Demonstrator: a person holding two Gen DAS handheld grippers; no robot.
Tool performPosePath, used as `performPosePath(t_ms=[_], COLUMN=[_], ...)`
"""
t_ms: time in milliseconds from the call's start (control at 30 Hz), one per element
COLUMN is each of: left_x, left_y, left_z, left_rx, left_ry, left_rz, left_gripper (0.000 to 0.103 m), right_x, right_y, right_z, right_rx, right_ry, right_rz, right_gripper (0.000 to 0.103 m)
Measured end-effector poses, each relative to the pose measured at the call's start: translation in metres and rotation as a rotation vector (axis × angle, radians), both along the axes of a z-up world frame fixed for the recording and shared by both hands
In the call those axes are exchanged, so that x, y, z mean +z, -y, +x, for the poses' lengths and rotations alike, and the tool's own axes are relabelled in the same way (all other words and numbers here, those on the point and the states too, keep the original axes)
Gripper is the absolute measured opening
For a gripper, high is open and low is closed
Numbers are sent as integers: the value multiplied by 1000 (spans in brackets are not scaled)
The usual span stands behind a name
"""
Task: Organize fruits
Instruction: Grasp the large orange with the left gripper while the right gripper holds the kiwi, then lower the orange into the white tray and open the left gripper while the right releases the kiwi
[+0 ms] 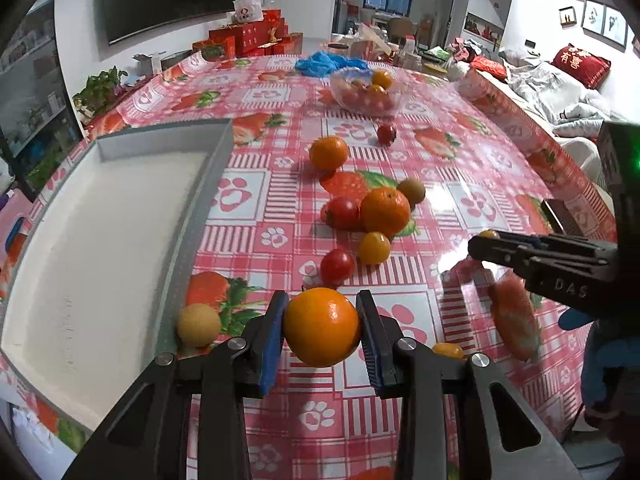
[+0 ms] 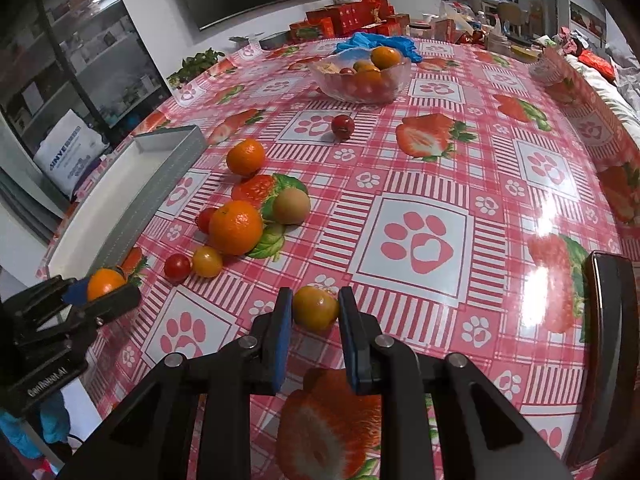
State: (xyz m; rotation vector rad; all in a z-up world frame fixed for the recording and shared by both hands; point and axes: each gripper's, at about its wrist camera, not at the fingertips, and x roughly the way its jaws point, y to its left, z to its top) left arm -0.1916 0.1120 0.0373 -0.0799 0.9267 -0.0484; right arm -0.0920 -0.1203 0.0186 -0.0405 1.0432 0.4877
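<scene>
Orange gripped, left gripper level

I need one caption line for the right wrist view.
Right gripper closes around a yellow tomato on the strawberry tablecloth.

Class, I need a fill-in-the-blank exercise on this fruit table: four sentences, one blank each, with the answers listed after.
1. The left hand-held gripper is shut on a round ____ fruit.
2. The grey rectangular tray holds ____ fruit.
3. The clear glass bowl sits at the table's ____ end.
4. The right hand-held gripper grips a small yellow-orange tomato, ____ than the left's fruit.

Answers: orange; no; far; smaller
</scene>
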Motion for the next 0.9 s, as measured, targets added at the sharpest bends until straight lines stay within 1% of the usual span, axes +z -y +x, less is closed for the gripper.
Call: performPosePath(t_ms=[233, 367, 667, 900], left_x=[21, 28, 35, 35], left_y=[-16, -28, -63, -96], left_z=[-1, -1, -5, -7], left_rx=[21, 42, 98, 151], left_ry=[49, 64, 86, 92], left_rz=[-11, -15, -16, -2], left_gripper=[36, 36, 36, 36], right_x=[10, 16, 30, 39], right_y=[-11, -21, -61, -97], right_z=[-1, 0, 2, 1], right_rx=[11, 25, 84, 142], right_ry=[11, 16, 35, 48], right_rz=[-19, -24, -40, -60], right_gripper=[25, 25, 25, 25])
